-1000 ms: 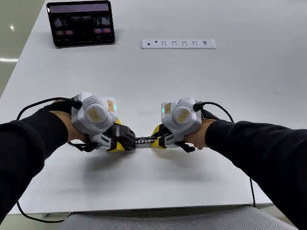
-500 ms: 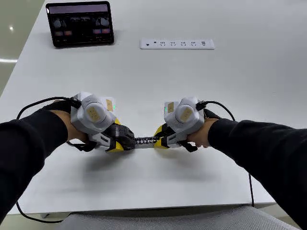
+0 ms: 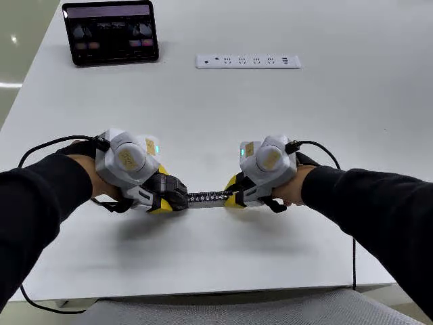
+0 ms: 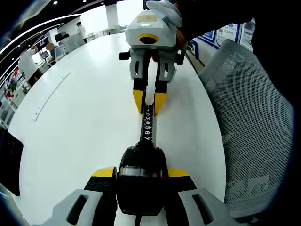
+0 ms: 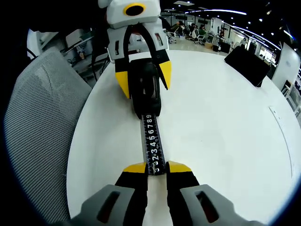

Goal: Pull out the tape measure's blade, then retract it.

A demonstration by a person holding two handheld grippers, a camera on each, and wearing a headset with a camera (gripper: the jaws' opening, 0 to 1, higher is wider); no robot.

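A black tape measure case point(image 3: 169, 191) point(image 4: 142, 176) point(image 5: 144, 87) rests on the white table point(image 3: 216, 108), held between the yellow-tipped jaws of my left gripper point(image 3: 161, 200) point(image 4: 141, 173). A short length of its blade point(image 3: 206, 197) point(image 4: 147, 123) point(image 5: 150, 141), with printed numbers, runs rightward from the case. My right gripper point(image 3: 233, 199) point(image 5: 154, 168) is shut on the blade's end. In the left gripper view the right gripper point(image 4: 148, 100) faces me; in the right gripper view the left gripper point(image 5: 143, 77) straddles the case.
A dark tablet point(image 3: 110, 31) stands at the far left of the table, and a white power strip point(image 3: 248, 61) lies at the far middle. A grey mesh chair point(image 4: 254, 122) point(image 5: 42, 122) sits at the near table edge. Black cables point(image 3: 47, 145) trail from both grippers.
My right gripper has moved to the right, away from the case, and more of the blade now shows between the grippers. The left gripper and case have stayed almost in place.
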